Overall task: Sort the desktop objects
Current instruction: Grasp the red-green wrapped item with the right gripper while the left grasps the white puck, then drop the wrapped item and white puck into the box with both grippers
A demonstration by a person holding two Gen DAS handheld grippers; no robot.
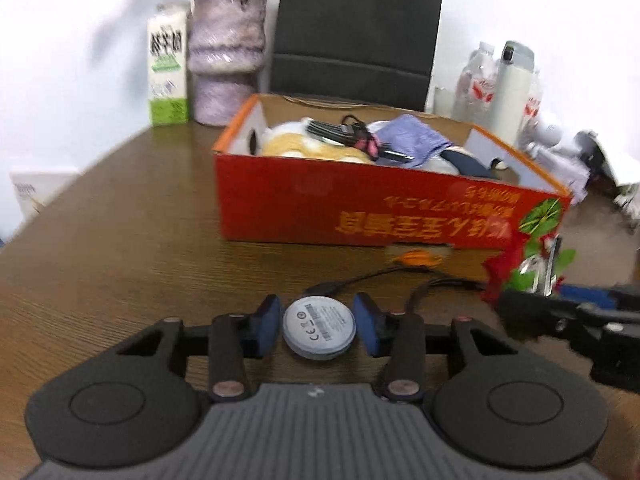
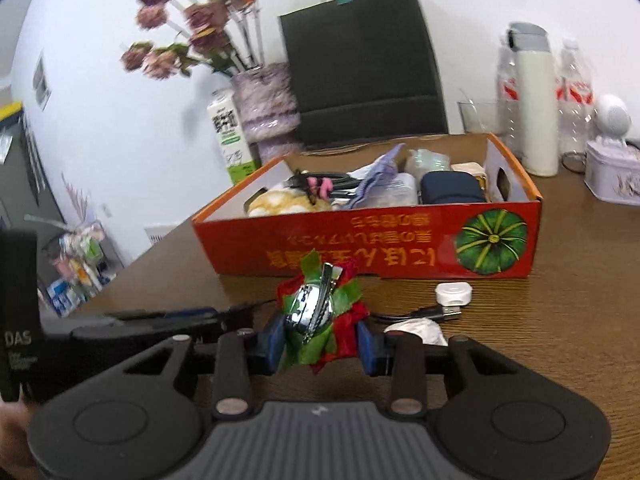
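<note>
A red cardboard box [image 1: 304, 204] stands on the brown wooden table and holds a plush toy, a comb, a cloth and a dark case; it also shows in the right wrist view [image 2: 360, 248]. My left gripper [image 1: 319, 328] has its blue pads on both sides of a round grey-white puck [image 1: 319, 330] with a black cable [image 1: 360, 278]. My right gripper [image 2: 321, 340] is shut on a red-and-green flower hair clip [image 2: 320, 312] with a metal clasp, held above the table in front of the box. The clip also shows in the left wrist view [image 1: 524, 268].
A milk carton [image 1: 168, 64], a purple vase [image 1: 226, 56] and a black bag [image 1: 356, 32] stand behind the box. Bottles and a white flask [image 2: 538, 100], a small tin [image 2: 614, 176], a white square charger [image 2: 454, 293] and a USB plug [image 2: 440, 312] lie to the right.
</note>
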